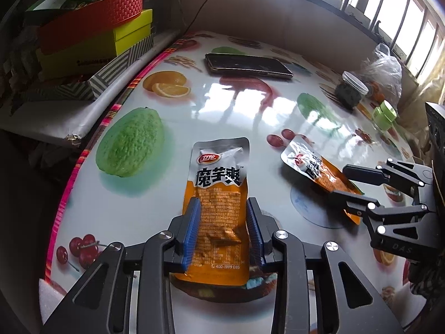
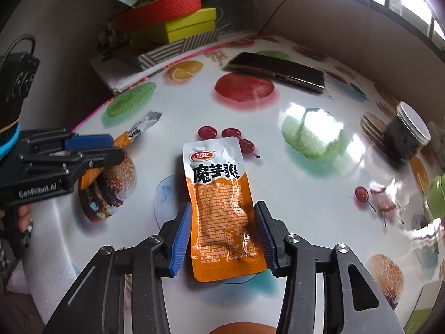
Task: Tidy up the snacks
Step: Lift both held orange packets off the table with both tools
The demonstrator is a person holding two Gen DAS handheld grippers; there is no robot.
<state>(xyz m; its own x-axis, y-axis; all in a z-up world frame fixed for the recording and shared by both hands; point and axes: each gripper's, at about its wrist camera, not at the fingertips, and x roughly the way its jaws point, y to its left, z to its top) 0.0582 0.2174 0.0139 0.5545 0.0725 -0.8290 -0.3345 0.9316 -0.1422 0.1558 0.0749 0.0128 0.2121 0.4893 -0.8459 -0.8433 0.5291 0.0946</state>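
Note:
Two orange-and-silver snack packets lie on the fruit-print table (image 1: 228, 105). In the left wrist view, my left gripper (image 1: 223, 208) straddles one packet (image 1: 218, 203), its blue pads touching both sides and the foil creased between them. The second packet (image 1: 314, 167) lies to the right, with my right gripper (image 1: 343, 182) around its orange end. In the right wrist view, my right gripper (image 2: 223, 213) closes on that packet (image 2: 222, 203), pads touching its edges. My left gripper (image 2: 112, 147) shows at the left, closed on the first packet (image 2: 133, 133).
A dark phone (image 1: 247, 65) lies at the table's far side. A dark jar with a white lid (image 1: 351, 89), a small green jar (image 1: 385, 114) and a plastic bag (image 1: 385, 69) stand at the right. Stacked gift boxes (image 1: 91, 30) sit beyond the table's left edge.

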